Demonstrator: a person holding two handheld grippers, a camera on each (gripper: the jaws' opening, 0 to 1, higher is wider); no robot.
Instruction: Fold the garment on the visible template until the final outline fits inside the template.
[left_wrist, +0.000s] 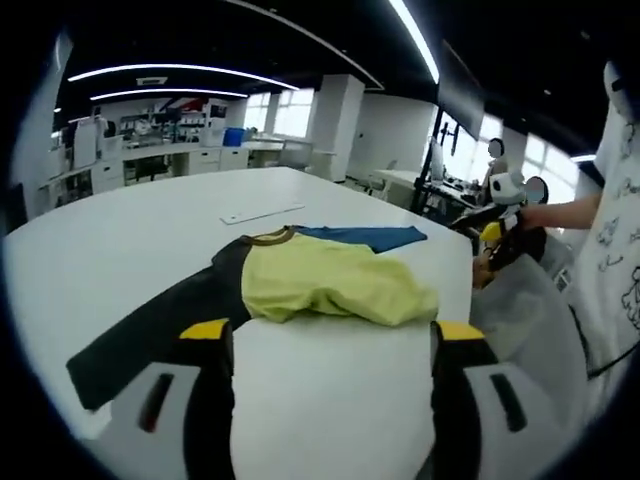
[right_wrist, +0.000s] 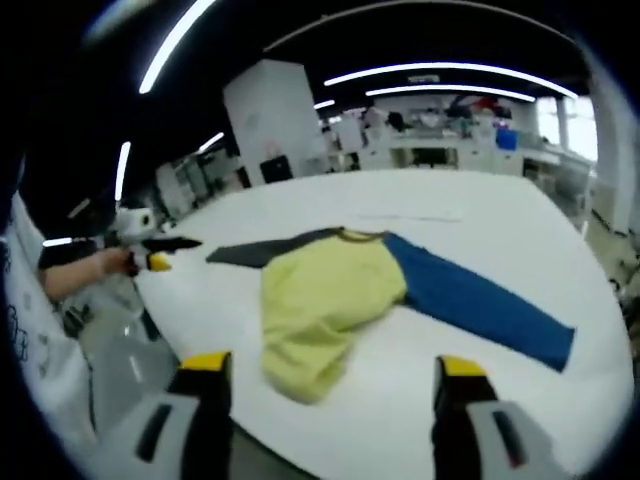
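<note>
A long-sleeved garment lies crumpled on the white table (left_wrist: 130, 240). Its yellow body (left_wrist: 330, 282) is bunched up, a dark sleeve (left_wrist: 160, 325) runs toward my left gripper and a blue sleeve (left_wrist: 365, 237) lies on the far side. My left gripper (left_wrist: 332, 330) is open just short of the yellow hem, holding nothing. In the right gripper view the yellow body (right_wrist: 320, 300) sits in the middle, with the blue sleeve (right_wrist: 480, 300) to the right and the dark sleeve (right_wrist: 265, 252) to the left. My right gripper (right_wrist: 332, 362) is open near the table edge, holding nothing.
A thin white flat sheet (left_wrist: 262, 212) lies on the table beyond the garment. A hand holds the other gripper (left_wrist: 500, 240) off the table's right edge; the left one (right_wrist: 150, 258) appears likewise. Desks, chairs and a pillar (left_wrist: 335, 125) stand behind.
</note>
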